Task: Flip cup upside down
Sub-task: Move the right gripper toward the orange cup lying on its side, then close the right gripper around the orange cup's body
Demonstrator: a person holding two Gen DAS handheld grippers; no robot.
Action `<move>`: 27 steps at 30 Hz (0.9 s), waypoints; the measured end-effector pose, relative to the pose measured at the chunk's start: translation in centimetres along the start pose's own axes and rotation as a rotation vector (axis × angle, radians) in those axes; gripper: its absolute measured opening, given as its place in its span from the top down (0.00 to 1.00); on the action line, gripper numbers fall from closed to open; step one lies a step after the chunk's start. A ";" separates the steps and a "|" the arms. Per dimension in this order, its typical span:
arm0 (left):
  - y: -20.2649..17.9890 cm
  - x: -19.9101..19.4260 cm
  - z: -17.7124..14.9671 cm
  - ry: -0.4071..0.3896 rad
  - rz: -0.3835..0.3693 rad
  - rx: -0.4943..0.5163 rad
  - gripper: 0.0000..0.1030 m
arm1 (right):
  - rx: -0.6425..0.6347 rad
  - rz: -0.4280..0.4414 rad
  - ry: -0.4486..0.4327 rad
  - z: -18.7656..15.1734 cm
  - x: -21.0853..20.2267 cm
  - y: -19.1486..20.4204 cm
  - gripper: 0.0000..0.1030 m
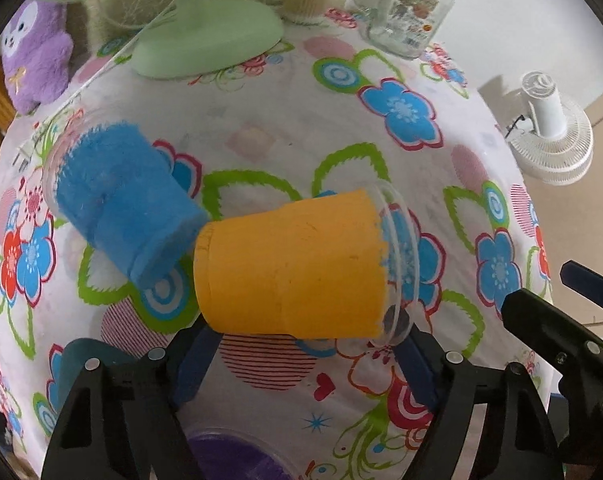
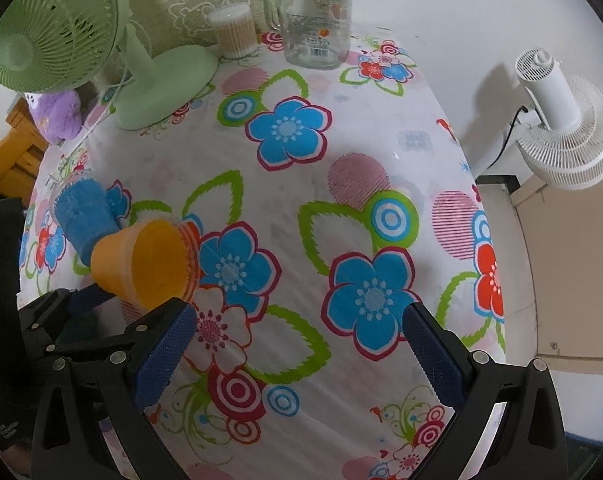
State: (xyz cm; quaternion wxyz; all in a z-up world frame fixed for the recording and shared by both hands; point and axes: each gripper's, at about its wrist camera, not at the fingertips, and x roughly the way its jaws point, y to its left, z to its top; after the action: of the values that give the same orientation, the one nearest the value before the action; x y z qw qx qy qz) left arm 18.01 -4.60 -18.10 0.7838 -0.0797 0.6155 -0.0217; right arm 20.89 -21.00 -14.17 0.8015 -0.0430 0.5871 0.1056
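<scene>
An orange cup (image 1: pixel 289 268) with a clear plastic rim is held on its side, mouth to the right, above the flowered tablecloth. My left gripper (image 1: pixel 301 344) is shut on it, its blue fingers (image 1: pixel 193 364) at the base and the rim. The orange cup also shows in the right wrist view (image 2: pixel 145 260), mouth facing the camera. A blue fuzzy cup (image 1: pixel 117 196) lies tilted on the table just left of it, touching its base; it shows in the right wrist view too (image 2: pixel 81 216). My right gripper (image 2: pixel 301 356) is open and empty over the tablecloth, right of the cups.
A green desk fan (image 2: pixel 61 32) stands at the back left, with a cotton swab box (image 2: pixel 233 32) and a glass jar mug (image 2: pixel 317 20) at the back. A purple plush toy (image 1: pixel 33 52) sits at the far left. A white fan (image 2: pixel 557 120) is beyond the table's right edge.
</scene>
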 end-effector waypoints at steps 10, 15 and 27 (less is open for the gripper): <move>-2.1 -3.4 -1.1 -0.045 -0.012 0.185 0.20 | 0.008 -0.016 -0.021 -2.1 -2.8 -0.2 0.00; -3.7 -4.6 -2.3 -0.047 -0.026 0.290 0.19 | 0.024 -0.018 -0.027 -4.0 -4.4 -0.5 0.00; -8.0 -5.7 -7.6 -0.041 -0.061 0.641 0.19 | 0.074 -0.059 -0.007 -10.6 -7.3 -1.8 0.00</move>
State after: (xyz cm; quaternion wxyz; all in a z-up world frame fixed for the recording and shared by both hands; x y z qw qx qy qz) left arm 9.81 -12.45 -13.10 0.7803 0.1523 0.5586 -0.2364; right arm 9.26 -25.64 -10.65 0.8072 -0.0303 0.5864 0.0605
